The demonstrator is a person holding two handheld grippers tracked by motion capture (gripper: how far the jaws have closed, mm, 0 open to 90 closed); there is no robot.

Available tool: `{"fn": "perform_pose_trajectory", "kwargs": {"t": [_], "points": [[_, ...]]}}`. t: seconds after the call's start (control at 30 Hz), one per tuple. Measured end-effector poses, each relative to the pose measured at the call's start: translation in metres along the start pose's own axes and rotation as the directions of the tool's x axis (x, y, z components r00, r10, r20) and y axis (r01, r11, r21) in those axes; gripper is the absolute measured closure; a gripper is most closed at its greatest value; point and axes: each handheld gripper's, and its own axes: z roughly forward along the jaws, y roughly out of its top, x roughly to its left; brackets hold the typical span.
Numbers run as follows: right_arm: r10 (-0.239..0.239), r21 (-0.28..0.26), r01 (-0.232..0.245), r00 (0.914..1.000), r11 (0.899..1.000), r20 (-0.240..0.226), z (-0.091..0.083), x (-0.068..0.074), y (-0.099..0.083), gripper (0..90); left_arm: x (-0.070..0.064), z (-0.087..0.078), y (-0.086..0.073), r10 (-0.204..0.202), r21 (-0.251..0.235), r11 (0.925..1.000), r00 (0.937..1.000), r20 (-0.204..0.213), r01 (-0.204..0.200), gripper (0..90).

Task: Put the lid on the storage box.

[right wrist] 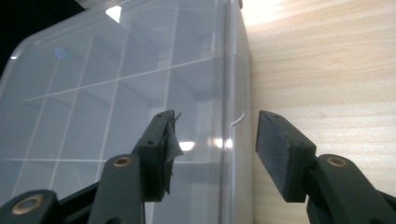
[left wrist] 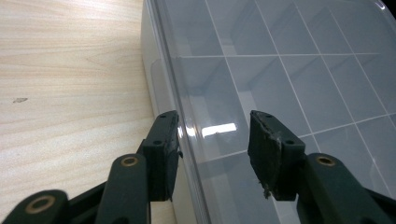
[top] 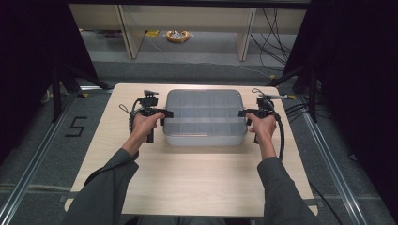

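Both arms reach in from the bottom, left gripper (top: 165, 114) and right gripper (top: 241, 113) mid-frame, jaws apart.

I see a clear, faintly grey box (top: 205, 117), its lid crossed by a pale grid of divider lines. It sits on my bench (top: 197, 183), which is light wood with fine grain. My left hand-held gripper (left wrist: 212, 140) is black with brass-coloured pins, and so is the right hand-held gripper (right wrist: 215, 140). Both sleeves (top: 105, 187) are dark grey. At 12 o'clock, on the grey floor, lies a yellow ring (top: 178, 36).
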Motion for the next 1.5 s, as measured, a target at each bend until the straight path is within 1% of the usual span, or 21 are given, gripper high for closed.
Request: {"fn": "perform_pose_trajectory", "kwargs": {"t": [0.03,0.1,0.13,0.2,0.33,0.37,0.4,0.43,0.47,0.53,0.7,0.77,0.8,0.9,0.97,1.0,1.1,1.23,1.3,1.43,1.5], "points": [[0.009,0.016,-0.009,0.9994,1.000,-0.033,-0.003,0.002,0.000,48.4,0.000,0.000,0.000,0.004,0.001,1.0000,1.0000,-0.003,-0.004,53.8],[-0.002,0.017,0.003,0.9998,1.000,-0.021,-0.004,0.003,0.000,48.4,0.000,0.000,0.000,0.003,0.000,1.0000,1.0000,-0.001,-0.003,53.9],[0.040,0.018,-0.040,0.9985,0.999,-0.038,-0.005,0.006,-0.001,48.3,0.000,0.000,0.000,0.004,-0.003,1.0000,1.0000,-0.001,-0.004,54.1],[-0.026,0.002,0.026,0.9993,1.000,-0.025,-0.007,0.003,-0.001,46.9,-0.001,0.001,0.000,0.025,-0.003,0.9997,0.9995,-0.019,-0.025,55.1],[-0.065,0.012,0.065,0.9979,0.998,0.001,-0.012,0.000,-0.001,46.3,0.000,0.002,0.000,0.012,-0.006,0.9999,0.9997,-0.022,-0.013,55.5],[-0.035,0.011,0.035,0.9994,0.999,-0.002,-0.013,0.002,-0.002,46.0,0.001,0.002,0.001,0.010,-0.006,0.9999,0.9998,-0.017,-0.010,55.9],[-0.070,-0.019,0.070,0.9969,0.997,-0.036,-0.014,-0.002,-0.002,45.9,0.001,0.002,0.001,0.009,-0.004,0.9999,0.9998,-0.018,-0.009,55.7],[-0.067,-0.021,0.066,0.9971,0.998,-0.037,-0.015,-0.003,-0.003,45.7,0.002,0.003,0.001,0.014,-0.004,0.9999,0.9998,-0.017,-0.014,55.7],[-0.071,-0.003,0.071,0.9974,0.997,0.011,-0.021,-0.001,-0.002,45.7,0.001,0.003,0.001,0.007,-0.005,1.0000,0.9997,-0.023,-0.007,54.9],[-0.040,-0.005,0.040,0.9990,0.999,-0.019,-0.026,-0.001,-0.004,45.6,0.001,0.002,0.000,0.003,-0.003,1.0000,0.9999,-0.011,-0.003,53.4],[-0.056,-0.015,0.056,0.9982,0.998,-0.019,-0.033,-0.002,-0.007,43.9,-0.001,-0.003,0.001,-0.013,-0.016,0.9998,0.9999,0.007,0.014,47.6],[-0.071,-0.036,0.069,0.9960,0.997,-0.054,-0.038,-0.003,-0.009,43.3,-0.001,-0.010,0.003,-0.001,-0.020,0.9998,1.0000,0.000,0.001,42.6],[-0.123,-0.054,0.120,0.9899,0.991,-0.071,-0.042,-0.005,-0.011,42.9,-0.002,-0.013,0.003,-0.003,-0.023,0.9997,1.0000,0.004,0.003,39.4],[-0.096,-0.052,0.092,0.9921,0.994,-0.081,-0.048,0.000,-0.016,42.6,-0.004,-0.023,0.004,0.013,-0.037,0.9992,0.9998,0.013,-0.012,39.1],[-0.138,-0.053,0.134,0.9851,0.990,-0.102,-0.055,0.003,-0.022,42.2,-0.004,-0.029,0.003,0.017,-0.033,0.9993,0.9997,0.018,-0.017,38.4],[-0.205,-0.081,0.198,0.9754,0.977,-0.082,-0.054,0.000,-0.022,42.1,-0.003,-0.032,0.002,0.026,-0.032,0.9992,0.9995,0.016,-0.026,38.2],[-0.237,-0.078,0.230,0.9668,0.970,-0.096,-0.056,0.001,-0.025,41.1,-0.002,-0.039,-0.003,0.048,-0.027,0.9985,0.9987,0.015,-0.048,37.9],[-0.203,-0.083,0.196,0.9740,0.977,-0.100,-0.059,0.005,-0.032,40.3,-0.001,-0.049,-0.011,0.055,-0.035,0.9979,0.9979,0.034,-0.054,35.8],[-0.254,-0.098,0.245,0.9621,0.965,-0.099,-0.060,0.003,-0.034,40.0,-0.001,-0.054,-0.017,0.072,-0.040,0.9967,0.9967,0.036,-0.071,35.0],[-0.243,-0.086,0.234,0.9631,0.968,-0.115,-0.064,0.007,-0.042,39.1,-0.003,-0.066,-0.029,0.117,-0.046,0.9923,0.9922,0.043,-0.115,34.1],[-0.272,-0.094,0.261,0.9543,0.961,-0.124,-0.065,0.006,-0.045,38.4,-0.004,-0.071,-0.036,0.128,-0.047,0.9910,0.9903,0.054,-0.126,33.3]]}}
